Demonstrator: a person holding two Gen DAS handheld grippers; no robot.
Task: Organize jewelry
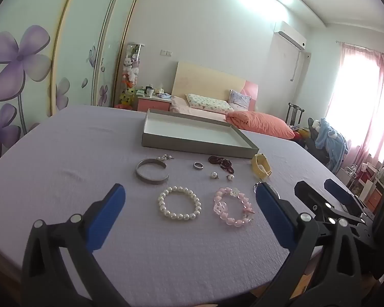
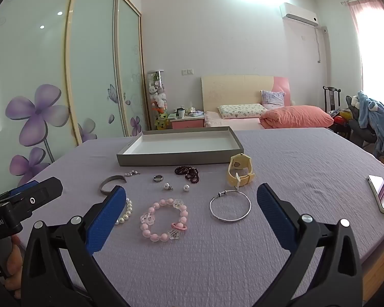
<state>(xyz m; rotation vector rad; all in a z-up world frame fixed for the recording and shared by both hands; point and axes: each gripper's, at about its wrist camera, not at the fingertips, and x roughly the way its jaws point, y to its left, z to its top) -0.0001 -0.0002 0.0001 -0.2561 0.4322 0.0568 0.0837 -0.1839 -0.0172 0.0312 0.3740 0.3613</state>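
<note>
Bedroom table (image 2: pixel 294 168) w/ jewelry laid out, tray (image 2: pixel 166 160) seemingly empty — both grippers (image 1: pixel 189 199) (image 2: pixel 192 199) gaping, nothing held; next: pick pearl bracelet (image 1: pixel 179 203).

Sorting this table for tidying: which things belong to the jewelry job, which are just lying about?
Job: shallow grey cardboard tray, white pearl bracelet, pink bead bracelet, thin silver bangle, yellow wristwatch.
Lying about: white smartphone, pink quilt.

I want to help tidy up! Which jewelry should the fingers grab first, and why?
Probably the left gripper should ease down onto the pearl bracelet. Its fingers are wide open with nothing in them, the bracelet lies right between them, and the gray tray is still bare.
</note>
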